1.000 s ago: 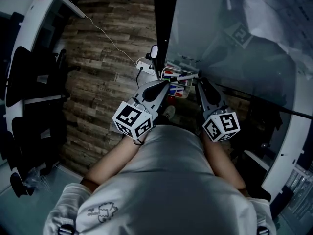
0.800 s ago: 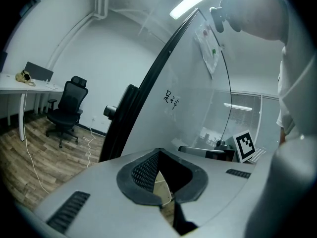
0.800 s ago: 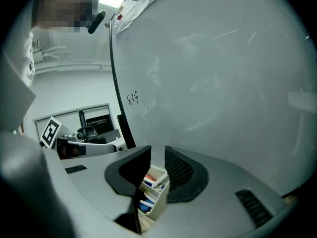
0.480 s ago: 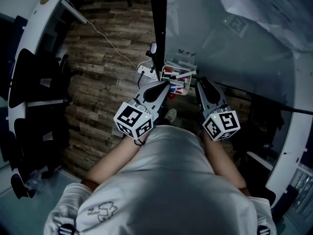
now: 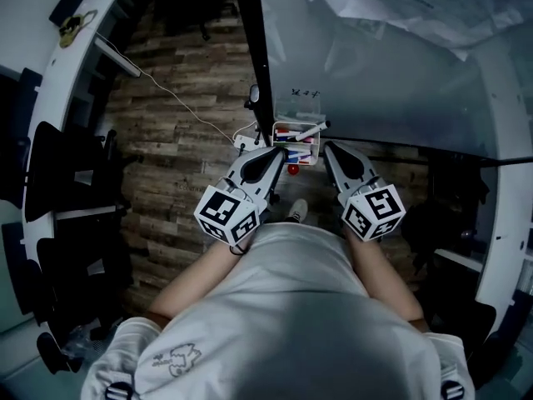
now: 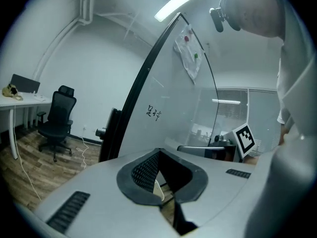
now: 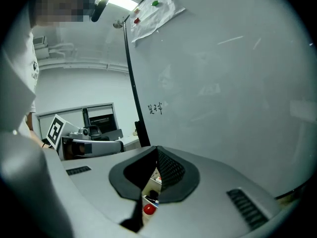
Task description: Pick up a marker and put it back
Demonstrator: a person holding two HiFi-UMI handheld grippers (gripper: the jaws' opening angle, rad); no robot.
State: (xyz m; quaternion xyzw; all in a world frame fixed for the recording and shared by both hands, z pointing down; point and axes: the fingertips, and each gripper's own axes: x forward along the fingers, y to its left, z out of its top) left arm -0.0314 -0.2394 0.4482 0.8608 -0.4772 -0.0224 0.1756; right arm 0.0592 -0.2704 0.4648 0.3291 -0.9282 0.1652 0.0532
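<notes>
Since a second ago, almost nothing has changed around the marker tray (image 5: 296, 125): only the head view has slid, so the tray on the whiteboard (image 5: 375, 82) appears a little higher. The left hand-held gripper (image 5: 279, 150) stays just beside the tray's left corner and the right hand-held gripper (image 5: 327, 147) just beside its right corner. Both are clenched, with nothing between the jaws. A white marker (image 5: 310, 131) lies slanted across the tray, over the other markers, with one end past the right rim. I think the pick-up has not begun. To do it well, the right jaws should open first, then close across the marker's middle and lift straight, without disturbing the other markers.
</notes>
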